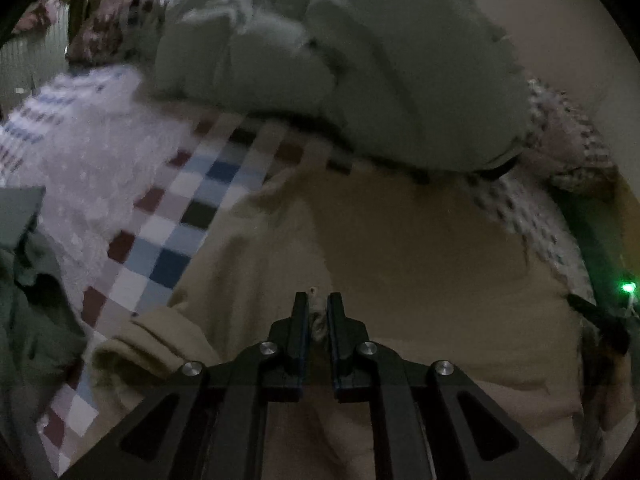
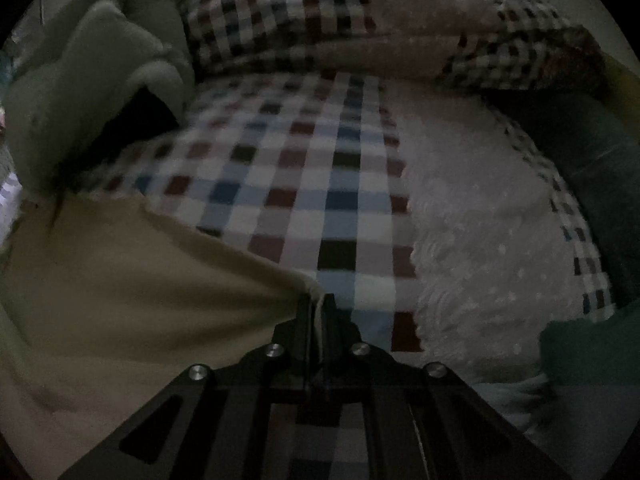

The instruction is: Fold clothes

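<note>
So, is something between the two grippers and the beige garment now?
No. The left gripper and the right gripper are each shut on the beige garment, pinching its fabric directly, with nothing visible in between.

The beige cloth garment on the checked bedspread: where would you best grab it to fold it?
Along its edge, from above: the beige cloth garment lies flat, so only hems offer a pinchable lip. The left gripper and right gripper already pinch it so.
</note>
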`<state>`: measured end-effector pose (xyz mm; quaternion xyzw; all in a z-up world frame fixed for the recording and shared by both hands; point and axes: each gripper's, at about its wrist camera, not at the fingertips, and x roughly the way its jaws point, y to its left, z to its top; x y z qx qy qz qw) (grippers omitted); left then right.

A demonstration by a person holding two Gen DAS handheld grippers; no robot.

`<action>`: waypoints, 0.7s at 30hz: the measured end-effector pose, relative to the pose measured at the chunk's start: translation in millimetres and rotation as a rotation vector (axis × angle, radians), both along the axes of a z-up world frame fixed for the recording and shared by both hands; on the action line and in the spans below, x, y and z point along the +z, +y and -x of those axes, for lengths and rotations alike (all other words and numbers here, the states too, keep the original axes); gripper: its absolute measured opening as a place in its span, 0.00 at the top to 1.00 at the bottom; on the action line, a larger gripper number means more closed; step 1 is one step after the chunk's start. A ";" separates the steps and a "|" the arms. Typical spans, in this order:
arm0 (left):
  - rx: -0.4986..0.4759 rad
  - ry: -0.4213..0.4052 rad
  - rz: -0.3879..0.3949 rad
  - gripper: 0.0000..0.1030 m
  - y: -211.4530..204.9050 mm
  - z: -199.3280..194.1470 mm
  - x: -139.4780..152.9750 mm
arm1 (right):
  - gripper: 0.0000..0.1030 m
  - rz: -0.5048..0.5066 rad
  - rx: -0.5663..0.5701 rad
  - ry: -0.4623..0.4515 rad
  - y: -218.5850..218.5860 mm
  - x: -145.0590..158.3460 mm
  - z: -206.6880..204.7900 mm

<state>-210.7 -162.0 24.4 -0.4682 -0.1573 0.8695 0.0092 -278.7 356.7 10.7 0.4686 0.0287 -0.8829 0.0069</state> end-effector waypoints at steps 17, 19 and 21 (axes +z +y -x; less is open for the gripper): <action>-0.028 -0.031 -0.273 0.26 -13.1 -62.1 3.1 | 0.45 -0.039 0.133 0.214 -49.9 61.8 -140.0; -0.029 -0.059 -0.279 0.26 -5.1 -60.6 -0.7 | 0.45 -0.025 0.181 0.197 -61.2 55.4 -163.3; -0.036 -0.082 -0.280 0.26 3.6 -59.4 -3.7 | 0.45 -0.018 0.226 0.187 -71.0 47.9 -183.7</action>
